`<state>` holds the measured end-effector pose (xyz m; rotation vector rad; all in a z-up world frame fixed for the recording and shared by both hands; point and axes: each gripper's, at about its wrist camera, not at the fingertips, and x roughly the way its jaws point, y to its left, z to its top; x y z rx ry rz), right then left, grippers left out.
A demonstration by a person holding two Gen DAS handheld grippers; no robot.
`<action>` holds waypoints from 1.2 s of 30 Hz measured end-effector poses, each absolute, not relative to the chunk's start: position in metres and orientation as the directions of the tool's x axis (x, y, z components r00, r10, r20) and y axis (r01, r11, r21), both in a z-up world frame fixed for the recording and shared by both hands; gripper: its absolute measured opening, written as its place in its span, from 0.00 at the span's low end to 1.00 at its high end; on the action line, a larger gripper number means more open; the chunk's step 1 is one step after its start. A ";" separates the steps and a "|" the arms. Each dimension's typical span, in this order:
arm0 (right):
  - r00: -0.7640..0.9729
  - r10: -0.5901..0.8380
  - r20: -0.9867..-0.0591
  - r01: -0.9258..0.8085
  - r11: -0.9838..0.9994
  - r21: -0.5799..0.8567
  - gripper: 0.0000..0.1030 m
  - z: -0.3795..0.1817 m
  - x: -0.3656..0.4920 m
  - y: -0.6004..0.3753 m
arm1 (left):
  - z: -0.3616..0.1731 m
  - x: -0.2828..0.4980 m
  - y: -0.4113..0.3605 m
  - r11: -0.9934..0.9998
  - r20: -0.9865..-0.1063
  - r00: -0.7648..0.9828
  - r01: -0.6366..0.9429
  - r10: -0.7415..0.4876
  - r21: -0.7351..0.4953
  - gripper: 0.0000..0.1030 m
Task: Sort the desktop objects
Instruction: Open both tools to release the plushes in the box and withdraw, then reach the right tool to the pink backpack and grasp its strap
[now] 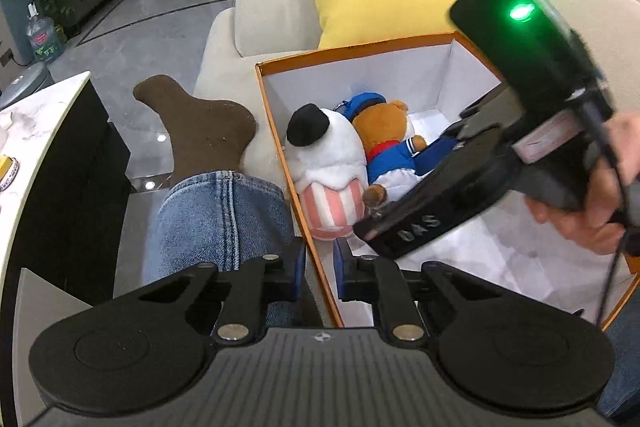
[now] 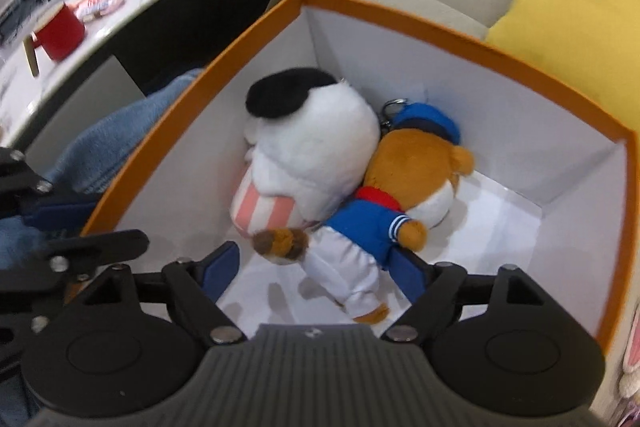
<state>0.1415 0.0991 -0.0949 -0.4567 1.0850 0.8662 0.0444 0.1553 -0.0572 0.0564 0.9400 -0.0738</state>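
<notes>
box: orange-rimmed cardboard box with white inside [image 2: 460, 39], open-topped.
white toy: round white plush with black cap and pink-striped base [image 2: 312, 155], on its side against the box's left wall.
bear: brown plush bear in blue sailor top and white trousers [image 2: 400, 195], lying touching the white plush's right side.

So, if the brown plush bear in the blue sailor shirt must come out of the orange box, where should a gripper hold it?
Grip the brown plush bear across its blue-shirted torso, coming from above. It lies flat on the floor of the orange box, pressed against the white plush toy, so a side approach looks blocked. The right gripper hangs open over its legs.
</notes>
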 end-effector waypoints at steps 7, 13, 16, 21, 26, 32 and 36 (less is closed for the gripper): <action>0.214 0.380 -0.900 -0.748 0.656 0.099 0.55 -0.102 0.159 0.099 | -0.057 0.041 0.150 0.994 -0.811 0.584 0.110 -0.041 0.029 0.16; 0.214 0.385 -0.898 -0.748 0.656 0.103 0.60 -0.101 0.153 0.094 | -0.056 0.043 0.143 0.991 -0.812 0.583 0.108 -0.004 0.073 0.15; 0.233 0.390 -0.891 -0.743 0.662 0.095 0.69 -0.090 0.147 0.084 | -0.051 0.044 0.142 0.992 -0.807 0.590 0.086 0.021 0.089 0.15; 0.264 0.456 -0.850 -0.737 0.664 0.127 0.69 -0.055 0.135 0.053 | -0.026 0.040 0.134 0.992 -0.772 0.633 0.051 0.057 0.115 0.15; 0.313 0.512 -0.800 -0.712 0.684 0.159 0.66 -0.016 0.124 -0.001 | 0.005 0.036 0.106 0.990 -0.740 0.671 0.075 0.041 0.123 0.15; 0.378 0.484 -0.789 -0.635 0.756 0.159 0.57 0.011 0.125 -0.083 | 0.030 0.044 0.058 0.985 -0.729 0.681 0.163 -0.072 0.055 0.16; 0.433 0.400 -0.808 -0.554 0.825 0.111 0.56 0.018 0.135 -0.144 | 0.036 0.053 0.020 0.971 -0.723 0.679 0.234 -0.127 0.050 0.16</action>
